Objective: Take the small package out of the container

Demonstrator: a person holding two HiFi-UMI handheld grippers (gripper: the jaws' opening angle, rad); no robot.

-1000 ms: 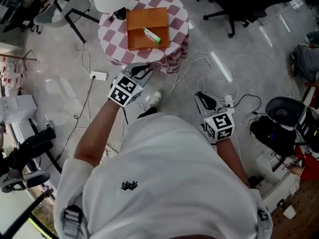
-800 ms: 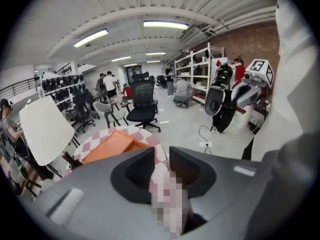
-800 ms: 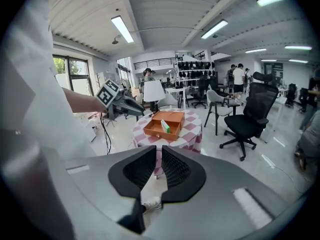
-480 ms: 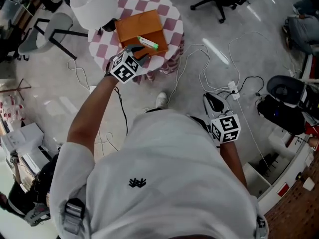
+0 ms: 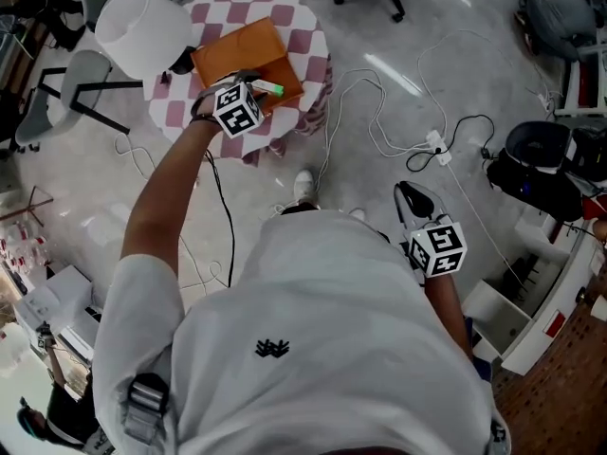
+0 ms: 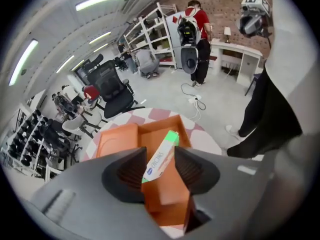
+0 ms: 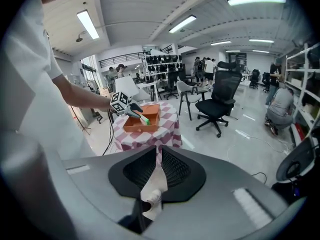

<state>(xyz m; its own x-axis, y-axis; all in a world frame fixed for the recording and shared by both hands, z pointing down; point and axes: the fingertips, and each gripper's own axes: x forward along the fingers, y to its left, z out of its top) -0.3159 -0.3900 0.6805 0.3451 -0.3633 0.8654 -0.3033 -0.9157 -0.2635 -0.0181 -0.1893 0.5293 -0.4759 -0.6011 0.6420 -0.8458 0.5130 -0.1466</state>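
Observation:
An open orange container [image 5: 237,50] sits on a round table with a checked cloth [image 5: 305,38]. Inside it lies the small package [image 5: 272,88], white with a green end. My left gripper [image 5: 256,79] is held out over the container's near side. In the left gripper view its jaws are opening, and the package [image 6: 161,156] shows in the gap between them, untouched by the pads. The container's walls [image 6: 119,136] lie below. My right gripper [image 5: 411,199] hangs low by my side, far from the table. Its jaws [image 7: 159,164] stand almost together with nothing between them.
A white lampshade [image 5: 142,28] stands on the table's far left. Cables and a power strip [image 5: 436,148] trail over the floor. Office chairs [image 7: 217,99] and a chair [image 5: 57,88] ring the table. A person in red [image 6: 197,39] stands by shelves.
My left arm has reached forward from the table's near edge to over the container, and its jaws have spread. The right gripper has stayed low at my side.

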